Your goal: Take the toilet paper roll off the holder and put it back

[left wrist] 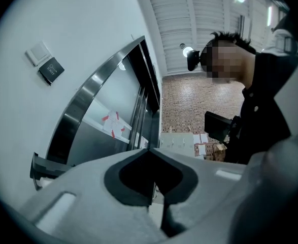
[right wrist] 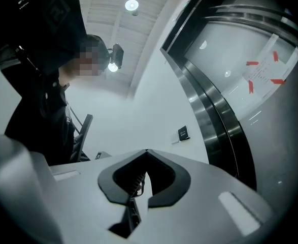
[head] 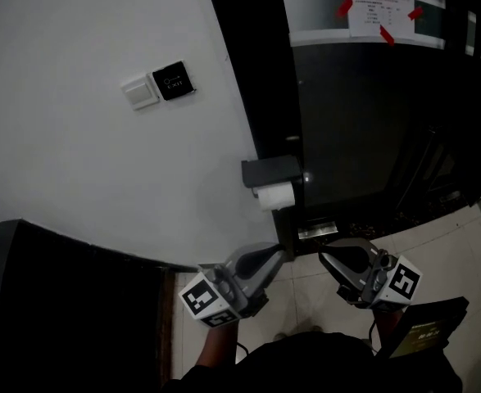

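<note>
In the head view a white toilet paper roll (head: pixel 274 195) hangs under a dark grey holder (head: pixel 270 171) at the edge of the white wall. Both grippers are below it and apart from it. My left gripper (head: pixel 279 255) points up toward the roll, its jaws together with nothing between them. My right gripper (head: pixel 324 258) is beside it on the right, also shut and empty. In the left gripper view the jaws (left wrist: pixel 149 149) meet at the tips, and the holder (left wrist: pixel 39 166) shows at the far left. The right gripper view shows its jaws (right wrist: pixel 146 151) shut on nothing.
A white wall switch (head: pixel 140 92) and a black panel (head: pixel 174 81) sit on the wall up left. A dark glass door (head: pixel 363 121) carries a taped paper notice (head: pixel 379 11). A dark cabinet (head: pixel 60 301) stands lower left, a black stand (head: pixel 428 326) lower right.
</note>
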A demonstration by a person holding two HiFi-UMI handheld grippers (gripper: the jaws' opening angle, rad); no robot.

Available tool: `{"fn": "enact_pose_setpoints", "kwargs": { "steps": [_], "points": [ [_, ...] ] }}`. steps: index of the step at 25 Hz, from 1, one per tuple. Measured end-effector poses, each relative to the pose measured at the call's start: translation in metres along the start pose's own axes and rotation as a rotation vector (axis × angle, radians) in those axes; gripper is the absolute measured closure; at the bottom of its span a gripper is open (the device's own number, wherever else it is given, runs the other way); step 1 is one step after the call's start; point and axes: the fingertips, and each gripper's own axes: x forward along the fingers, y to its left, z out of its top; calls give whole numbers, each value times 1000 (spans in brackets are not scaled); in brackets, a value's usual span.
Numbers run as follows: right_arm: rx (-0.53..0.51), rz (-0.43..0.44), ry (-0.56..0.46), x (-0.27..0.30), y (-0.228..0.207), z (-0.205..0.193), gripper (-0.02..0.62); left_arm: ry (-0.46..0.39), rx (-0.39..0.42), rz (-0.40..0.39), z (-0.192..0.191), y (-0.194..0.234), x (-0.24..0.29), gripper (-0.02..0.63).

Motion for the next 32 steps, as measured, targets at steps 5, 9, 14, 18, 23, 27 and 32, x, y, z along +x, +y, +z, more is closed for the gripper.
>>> {"fn": "enact_pose_setpoints", "kwargs": {
  "steps": [5, 9, 14, 18, 23, 27, 32],
  "points": [
    [-18, -6, 14, 5, 1, -1, 595, -6, 3, 9, 3, 0, -4, 604],
    [-31, -20, 34, 6, 1, -5, 595, -7, 3, 8, 4, -1, -5, 605],
    [-30, -30, 33, 6, 1, -3, 595, -11, -7, 5, 5, -1, -5, 604],
    [-31, -35, 39, 5, 0, -4, 595, -9, -11, 6, 5, -1, -5, 604],
    [-23, -37, 43, 6, 1, -6, 595, -5, -16, 8, 4, -1, -7, 605],
    [-20, -37, 40, 6, 1, -5, 595, -6, -19, 6, 4, 0, -7, 605],
    [-19, -36, 40, 8, 1, -4, 595, -3, -22, 6, 4, 1, -8, 605]
  ]
}}
